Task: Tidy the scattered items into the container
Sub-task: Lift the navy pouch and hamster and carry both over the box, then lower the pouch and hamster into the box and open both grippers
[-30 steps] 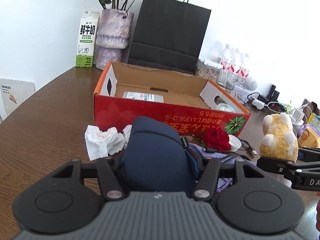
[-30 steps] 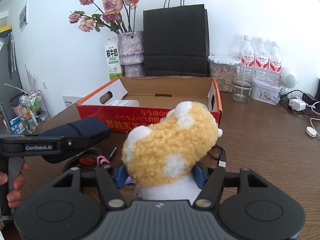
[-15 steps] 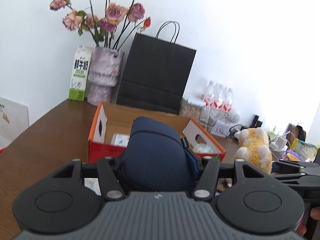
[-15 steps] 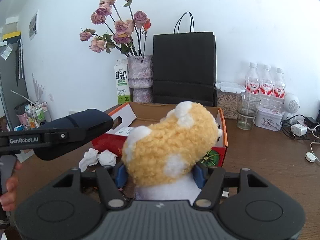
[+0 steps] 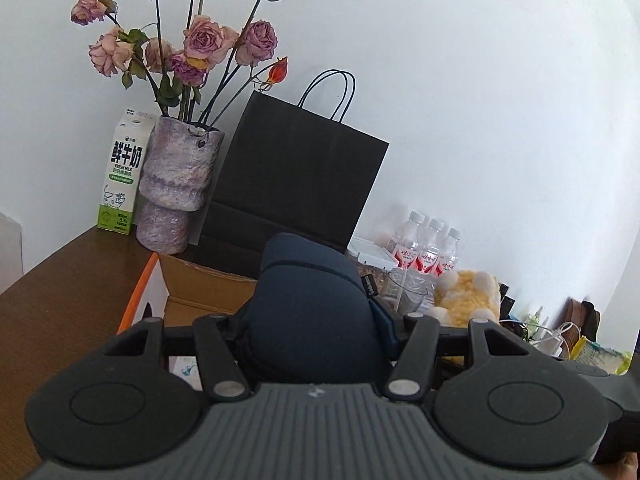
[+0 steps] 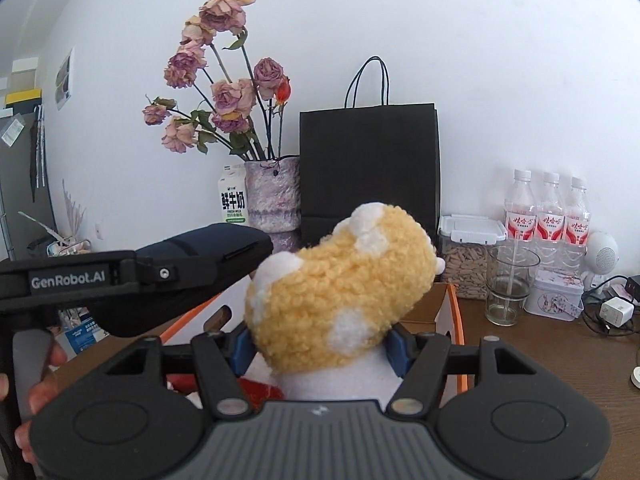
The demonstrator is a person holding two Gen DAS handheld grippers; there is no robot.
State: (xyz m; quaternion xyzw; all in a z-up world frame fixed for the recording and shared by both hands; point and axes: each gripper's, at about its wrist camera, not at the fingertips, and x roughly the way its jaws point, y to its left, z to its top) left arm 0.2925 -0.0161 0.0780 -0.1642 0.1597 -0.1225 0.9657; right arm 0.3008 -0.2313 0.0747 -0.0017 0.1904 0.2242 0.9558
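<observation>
Both carries are under way: left gripper fingers clamp the navy pouch, right gripper fingers clamp the plush toy; next, lower both into the cardboard box at frame centre.

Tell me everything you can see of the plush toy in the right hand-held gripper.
The plush toy is curly yellow fleece with white patches and a white lower part, soft-looking. It sits tilted between the blue pads of the right hand-held gripper, which are shut on it, held in the air before the cardboard box. Its face is not visible. Only the pads touch it.
</observation>
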